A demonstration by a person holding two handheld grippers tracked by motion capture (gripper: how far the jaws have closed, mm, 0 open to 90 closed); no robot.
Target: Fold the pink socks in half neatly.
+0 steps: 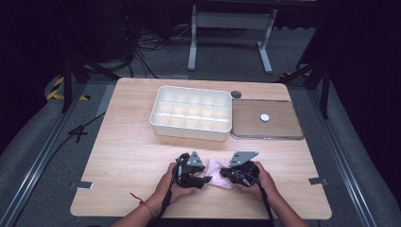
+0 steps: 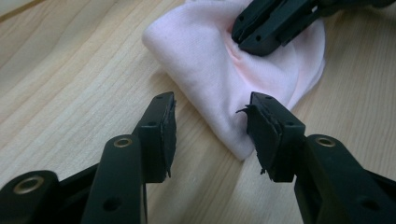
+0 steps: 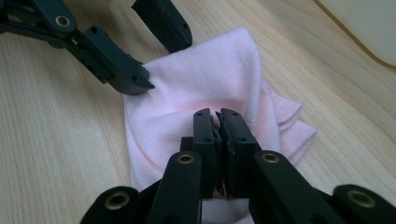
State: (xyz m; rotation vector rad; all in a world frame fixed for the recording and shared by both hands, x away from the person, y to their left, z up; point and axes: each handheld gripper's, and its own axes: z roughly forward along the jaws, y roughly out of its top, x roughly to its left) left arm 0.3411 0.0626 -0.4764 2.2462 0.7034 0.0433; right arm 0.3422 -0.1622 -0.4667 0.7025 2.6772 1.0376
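Observation:
A soft pink cloth (image 1: pixel 218 171), folded into a bundle, lies on the wooden table near its front edge. My right gripper (image 1: pixel 226 173) comes at it from the right and is shut on a pinch of the fabric; in the right gripper view the jaws (image 3: pixel 217 122) meet tightly on a fold in the middle of the cloth (image 3: pixel 205 84). My left gripper (image 1: pixel 204 179) stands open at the cloth's left side. In the left gripper view its jaws (image 2: pixel 212 135) are apart over bare wood, one pad at the edge of the cloth (image 2: pixel 210 60). The right gripper (image 2: pixel 261 32) shows beyond.
A white tray (image 1: pixel 189 132) divided into several compartments sits at the table's middle back. Right of it lies a flat brown tray (image 1: pixel 283 127) holding a small white disc (image 1: pixel 265 117). A dark round hole (image 1: pixel 236 94) is behind them. Bare wood lies to the left.

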